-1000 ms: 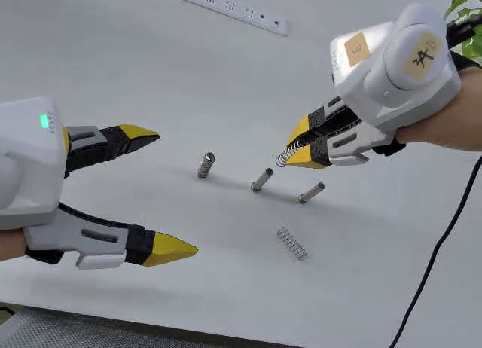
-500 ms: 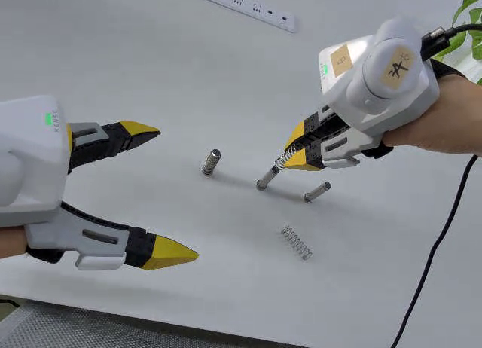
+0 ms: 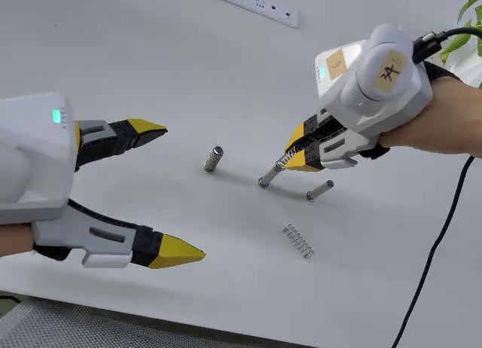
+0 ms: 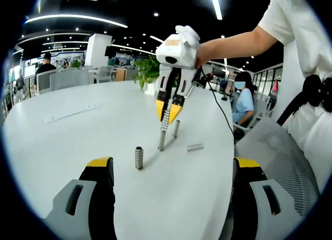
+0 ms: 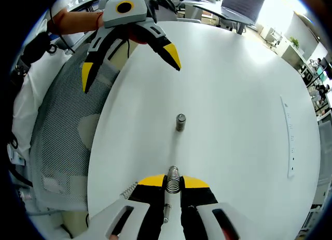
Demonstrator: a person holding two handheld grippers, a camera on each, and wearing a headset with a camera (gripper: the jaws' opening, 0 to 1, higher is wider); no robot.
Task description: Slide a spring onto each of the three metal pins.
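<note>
Second pin's turn: right gripper (image 3: 295, 158) jaws pinch spring (image 3: 285, 161), lower end at middle pin (image 3: 266, 178) top. Left gripper (image 3: 184, 188) jaws wide, idle. Next, probably: line up, push spring down. Loose spring (image 3: 297, 241), last pin (image 3: 320, 190) on desk (image 3: 151, 62).

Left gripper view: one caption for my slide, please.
Right tool holds a spring atop a pin; a second pin already carries one.

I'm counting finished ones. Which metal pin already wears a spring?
The leftmost silver metal pin: coils wrap it. The middle pin and right pin show bare shafts; the right gripper holds a wire spring at the middle one.
</note>
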